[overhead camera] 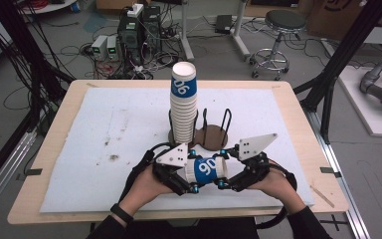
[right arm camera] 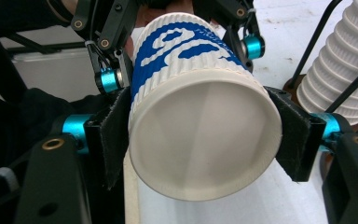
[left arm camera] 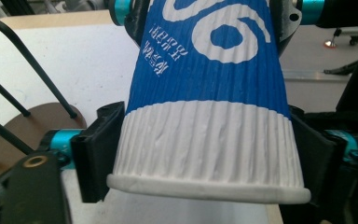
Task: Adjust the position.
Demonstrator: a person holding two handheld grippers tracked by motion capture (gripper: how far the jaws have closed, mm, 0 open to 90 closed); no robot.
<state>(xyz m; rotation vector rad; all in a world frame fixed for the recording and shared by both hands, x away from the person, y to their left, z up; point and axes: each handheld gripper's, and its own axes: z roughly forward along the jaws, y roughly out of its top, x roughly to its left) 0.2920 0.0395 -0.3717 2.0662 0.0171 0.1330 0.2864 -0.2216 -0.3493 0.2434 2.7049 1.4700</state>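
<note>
Here, nearest the person, a blue-and-white paper cup [overhead camera: 207,171] lies on its side in the air just above the counter [overhead camera: 104,134], held between both grippers. The left gripper [overhead camera: 183,175] clamps its black fingers [left arm camera: 95,154] on the cup's white band by the rolled rim, while the right gripper [overhead camera: 227,172] closes its fingers [right arm camera: 109,135] on the base end. Such a two-ended grip suggests a pull meant to part nested cups, or steadying before stacking. Just beyond stands a round wooden rack [overhead camera: 214,135] with upright black wire loops, which keep a tall stack of cups [overhead camera: 184,102] from toppling. Farther off, cables and a stool [overhead camera: 278,37] crowd the floor.
</note>
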